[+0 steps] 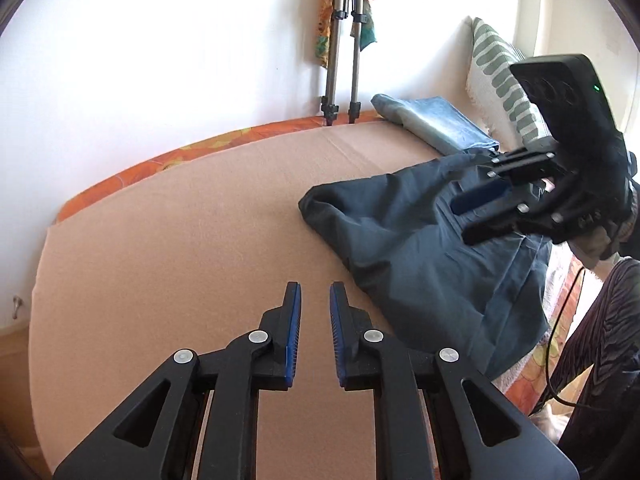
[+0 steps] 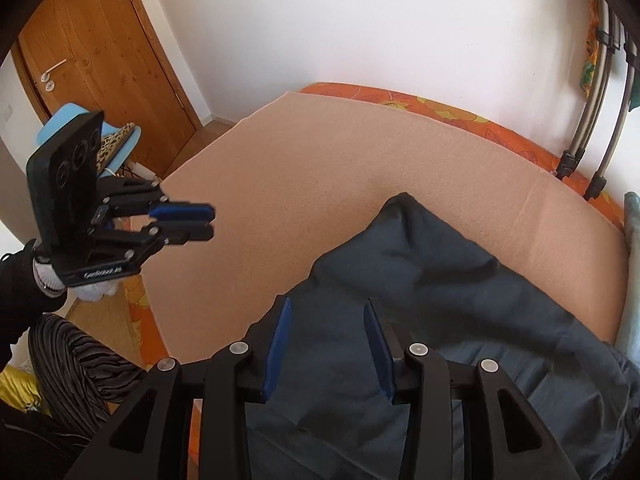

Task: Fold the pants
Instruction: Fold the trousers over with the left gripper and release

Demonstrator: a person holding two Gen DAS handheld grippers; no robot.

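We hold the left gripper [image 1: 315,294] above the bare tan blanket [image 1: 180,240], its blue-padded jaws parted by a narrow gap with nothing between them. To its right the dark navy pants [image 1: 420,248] lie in a loose crumpled heap on the right side of the bed, one end spilling over the near edge. Our right gripper [image 2: 326,320] hovers over that heap with its jaws spread wide; whether its tips touch the cloth we cannot tell from here. Beyond the pants, at the far right, a folded light-blue denim garment [image 1: 436,122] rests beside a green-striped pillow [image 1: 504,80]. Tripod legs [image 1: 344,48] stand against the white wall, and a wooden door [image 2: 108,52] shows at far left.
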